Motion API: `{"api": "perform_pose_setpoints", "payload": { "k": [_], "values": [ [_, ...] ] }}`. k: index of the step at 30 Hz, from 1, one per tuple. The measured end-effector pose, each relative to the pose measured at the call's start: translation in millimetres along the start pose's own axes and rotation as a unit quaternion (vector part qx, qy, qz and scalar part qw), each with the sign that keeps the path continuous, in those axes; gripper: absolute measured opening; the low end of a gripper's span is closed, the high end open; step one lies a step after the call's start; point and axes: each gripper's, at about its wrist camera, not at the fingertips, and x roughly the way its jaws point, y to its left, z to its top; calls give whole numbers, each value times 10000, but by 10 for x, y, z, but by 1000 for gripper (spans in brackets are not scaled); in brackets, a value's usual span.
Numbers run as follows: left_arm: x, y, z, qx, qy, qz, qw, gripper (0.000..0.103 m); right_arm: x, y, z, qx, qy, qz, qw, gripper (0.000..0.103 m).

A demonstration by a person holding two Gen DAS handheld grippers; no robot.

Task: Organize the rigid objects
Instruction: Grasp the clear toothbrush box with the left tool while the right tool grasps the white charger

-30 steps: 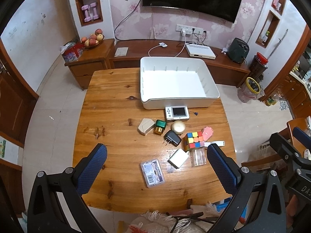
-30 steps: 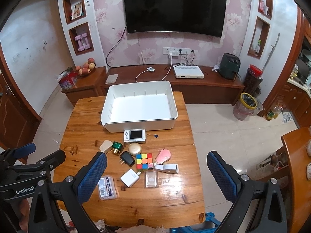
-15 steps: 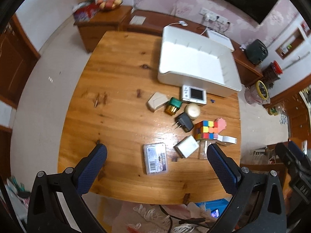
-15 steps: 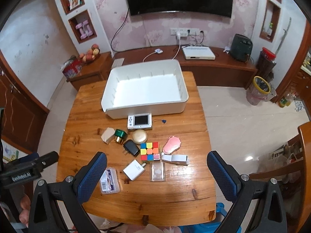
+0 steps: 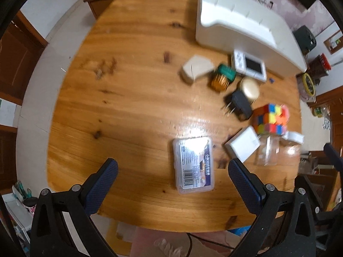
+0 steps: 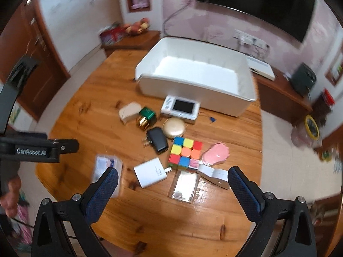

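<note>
Both grippers are hanging spread and empty, the right gripper [image 6: 173, 181] having just narrowed slightly. The left gripper [image 5: 173, 171] is sitting nearest the clear case [image 5: 193, 164], which is lying on the table [image 5: 128, 85] between its fingertips, long axis pointing away toward the tray [image 5: 246, 27]

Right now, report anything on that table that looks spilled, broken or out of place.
Nothing looks spilled or broken. The oddity is plain clutter: the white bin is empty while the puzzle cube, black charger, white charger, camera and clear case lie loose on the table. Motion blur hides fine damage.
</note>
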Motion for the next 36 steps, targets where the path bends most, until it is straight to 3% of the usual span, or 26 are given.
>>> {"api": "perform_pose_setpoints", "payload": {
  "k": [4, 10, 16, 19, 27, 29, 36],
  "values": [
    [308, -78, -104, 63, 173, 27, 9998, 102, 201, 162, -140, -600, -10, 49, 9982, 94],
    [557, -176, -217, 141, 41, 109, 9998, 101, 373, 307, -288, -977, 50, 349, 9946, 93],
    [654, -54, -238, -268, -171, -169, 9994, 100, 523, 366, -347, -1328, 95, 387, 9903, 88],
    [736, -2, -247, -300, -126, -135, 9994, 98, 564, 401, -365, -1499, 20, 430, 9878, 88],
    [688, 12, -209, -115, -265, -70, 9996, 78, 734, 575, -397, -2112, -100, 311, 9769, 84],
    [670, 56, -183, -117, -238, -98, 9996, 77, 789, 610, -392, -2199, -79, 302, 9750, 80],
    [633, 162, -129, -86, -175, -223, 9996, 76, 977, 645, -302, -2318, -23, 229, 9725, 79]
  ]
}}
